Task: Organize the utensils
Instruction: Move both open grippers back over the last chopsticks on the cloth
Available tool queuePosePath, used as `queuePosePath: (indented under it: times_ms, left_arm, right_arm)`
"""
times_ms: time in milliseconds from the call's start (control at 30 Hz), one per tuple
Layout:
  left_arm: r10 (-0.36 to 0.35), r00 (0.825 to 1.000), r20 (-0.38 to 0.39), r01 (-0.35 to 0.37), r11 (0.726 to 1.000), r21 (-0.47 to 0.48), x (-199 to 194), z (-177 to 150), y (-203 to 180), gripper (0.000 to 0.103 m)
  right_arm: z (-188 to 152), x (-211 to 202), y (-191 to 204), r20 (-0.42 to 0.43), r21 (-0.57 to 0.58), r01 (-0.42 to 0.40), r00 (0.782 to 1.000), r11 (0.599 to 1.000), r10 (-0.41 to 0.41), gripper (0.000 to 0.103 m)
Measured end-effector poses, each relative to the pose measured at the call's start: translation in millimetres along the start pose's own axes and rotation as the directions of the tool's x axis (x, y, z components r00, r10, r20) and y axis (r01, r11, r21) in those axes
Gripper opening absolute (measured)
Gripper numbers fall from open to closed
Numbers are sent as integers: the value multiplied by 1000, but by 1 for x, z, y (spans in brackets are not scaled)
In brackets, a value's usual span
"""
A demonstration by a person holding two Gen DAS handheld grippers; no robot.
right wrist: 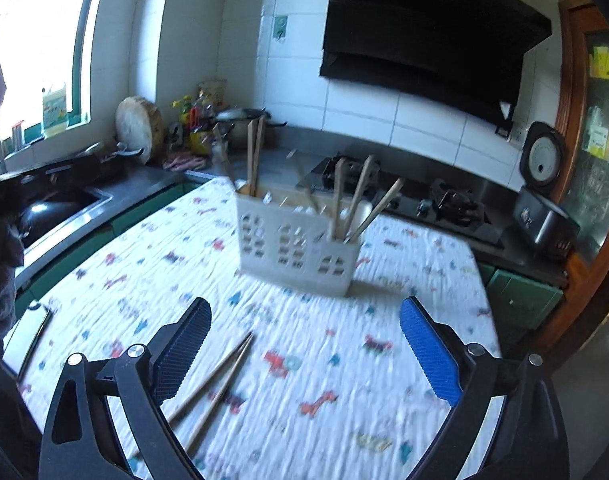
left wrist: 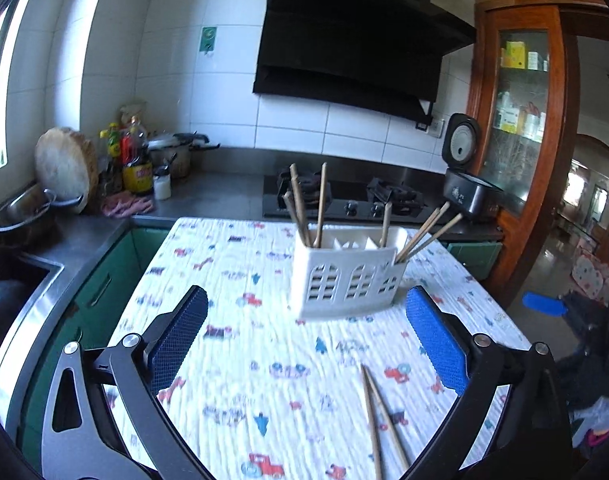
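Patterned tablecloth, holder, loose chopsticks

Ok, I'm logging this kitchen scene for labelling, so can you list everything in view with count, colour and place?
utensil holder: one, white, upright mid-table.
chopsticks in holder: several, exact count unclear, wooden, standing or leaning in its compartments.
loose chopsticks: two, wooden, lying on the tablecloth near the grippers.
tablecloth: one, white with small coloured prints, covering the table.
range hood: one, black, on the tiled wall.
gas stove: one, black, counter behind the table.
rice cooker: one, dark, lid open, right of the stove.
cutting board: one, round, wooden, leaning at the left wall.
bottles: several, mixed colours, beside the board.
left gripper: blue pads, open, empty.
right gripper: blue pads, open, empty.
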State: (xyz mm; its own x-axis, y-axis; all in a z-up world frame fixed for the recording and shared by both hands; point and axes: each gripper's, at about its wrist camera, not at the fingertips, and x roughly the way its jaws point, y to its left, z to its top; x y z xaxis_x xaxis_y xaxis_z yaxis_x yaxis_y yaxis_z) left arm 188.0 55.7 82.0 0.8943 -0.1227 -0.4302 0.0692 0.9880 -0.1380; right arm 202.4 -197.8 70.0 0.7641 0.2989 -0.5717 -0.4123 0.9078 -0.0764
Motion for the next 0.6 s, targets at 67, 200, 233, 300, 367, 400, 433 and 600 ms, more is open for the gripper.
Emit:
queuePosePath:
  times_ms: [67,200,233,300,367,400,433,600]
  left_arm:
    - [22,1000,-7,-22,1000,-3,-4,-12,4,98]
    - [52,998,-23,-52,999,-10,-10,-32,12,98]
    - [60,998,-27,-60,998,-13,-11,-37,14,98]
    - [70,997,-31,-70,997,-18,-15,-45,17,98]
    - [78,996,-31,-79,997,-19,-19,-52,20,98]
    - [84,996,-31,-84,996,-21,-21,-55,21,98]
    - [89,996,-32,-89,996,-27,-23,-58,23,98]
    - [101,994,-46,-103,993,-49,-27,-70,30,98]
  right_arm:
    - [-16,2,11,-23,-1,-14,1000,1000,14,92]
    - [-42,5,31,-53,-18,-13,999,1000,12,92]
    - [-48,6,36,-58,-24,-12,998,1000,10,92]
    - [-59,8,44,-76,-19,-14,997,1000,12,92]
    - [-69,11,51,-94,-7,-16,995,1000,15,92]
    - [-74,12,55,-102,-3,-16,995,1000,16,91]
    - [-80,13,58,-112,7,-21,993,1000,22,91]
    - [-102,25,75,-186,71,-62,980,995,75,69]
